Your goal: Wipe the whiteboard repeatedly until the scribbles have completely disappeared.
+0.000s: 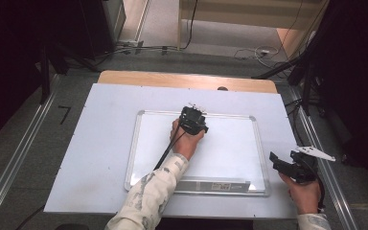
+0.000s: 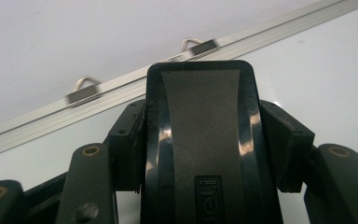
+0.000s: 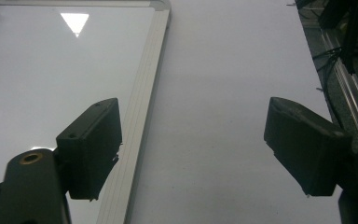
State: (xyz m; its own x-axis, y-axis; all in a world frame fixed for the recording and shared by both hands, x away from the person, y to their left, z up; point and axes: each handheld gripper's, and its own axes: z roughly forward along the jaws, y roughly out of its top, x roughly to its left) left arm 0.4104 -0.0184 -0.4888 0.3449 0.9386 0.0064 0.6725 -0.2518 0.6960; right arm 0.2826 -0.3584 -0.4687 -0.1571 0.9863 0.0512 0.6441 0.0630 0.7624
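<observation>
A whiteboard (image 1: 230, 148) with a silver frame lies flat on the white table cover (image 1: 105, 124). My left gripper (image 1: 193, 120) is over the board's far middle, close to the far rim. It is shut on a black glossy eraser-like block (image 2: 200, 135) with a matte band down its middle, and both pads (image 2: 126, 140) press on the block's sides. The board's frame (image 2: 121, 88) runs just beyond the block. My right gripper (image 1: 274, 162) hovers at the board's right edge, open with nothing between its jaws. In the right gripper view, the right gripper (image 3: 191, 149) straddles the frame (image 3: 144, 84) and the table cover (image 3: 233, 70).
Two metal hanging loops (image 2: 86, 81) stick out from the board's far rim. A marker ledge (image 1: 211, 184) runs along the near rim. A metal rail (image 1: 326, 177) and cables (image 3: 345, 56) lie past the table's right side. Bare wood (image 1: 187, 79) shows at the far edge.
</observation>
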